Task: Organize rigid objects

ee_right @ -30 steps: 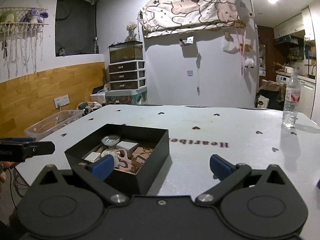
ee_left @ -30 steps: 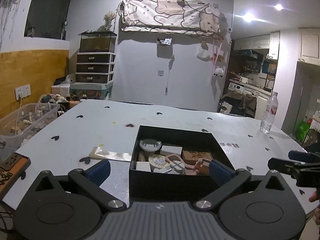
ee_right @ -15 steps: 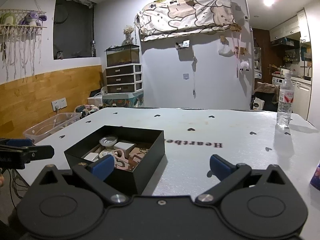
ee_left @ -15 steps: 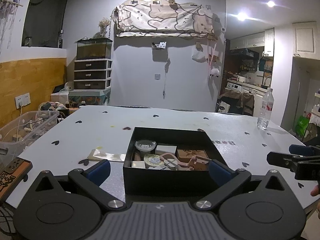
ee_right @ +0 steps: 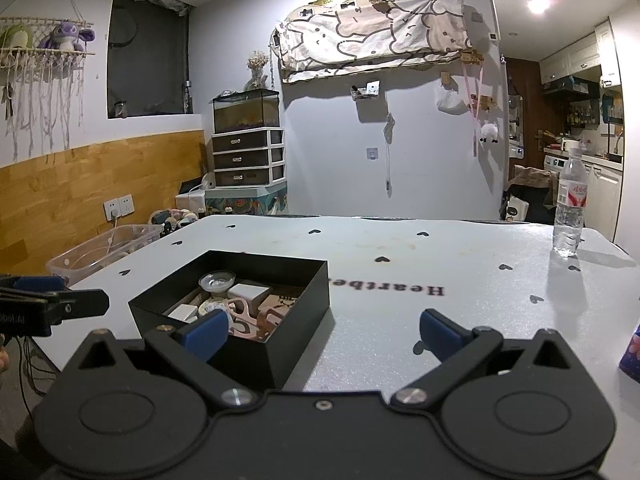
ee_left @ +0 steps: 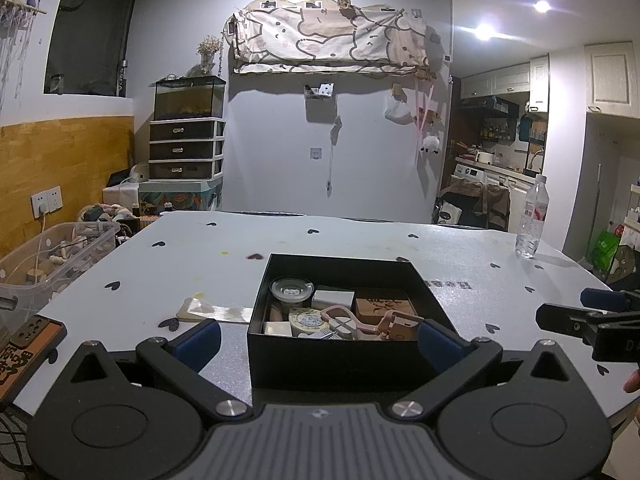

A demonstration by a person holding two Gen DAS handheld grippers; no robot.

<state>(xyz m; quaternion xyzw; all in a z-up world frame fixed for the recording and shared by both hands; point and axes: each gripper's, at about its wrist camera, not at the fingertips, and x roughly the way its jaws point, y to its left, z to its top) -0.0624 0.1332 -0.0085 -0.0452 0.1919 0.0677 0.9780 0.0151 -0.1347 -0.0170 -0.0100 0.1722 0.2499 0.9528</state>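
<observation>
Both tools, left (ee_left: 316,334) and right (ee_right: 320,330), hung wide open and empty; box (ee_left: 340,356) held most items, slab (ee_left: 212,312) remained on table (ee_left: 360,240).

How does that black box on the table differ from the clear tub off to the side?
The black box is opaque with straight walls; the clear tub is see-through with rounded corners. The box sits on the table; the tub stands lower, beside the table's edge. The box holds small items packed close; the tub's contents look loose, with a cable running in. Both are open-topped, without lids.
</observation>
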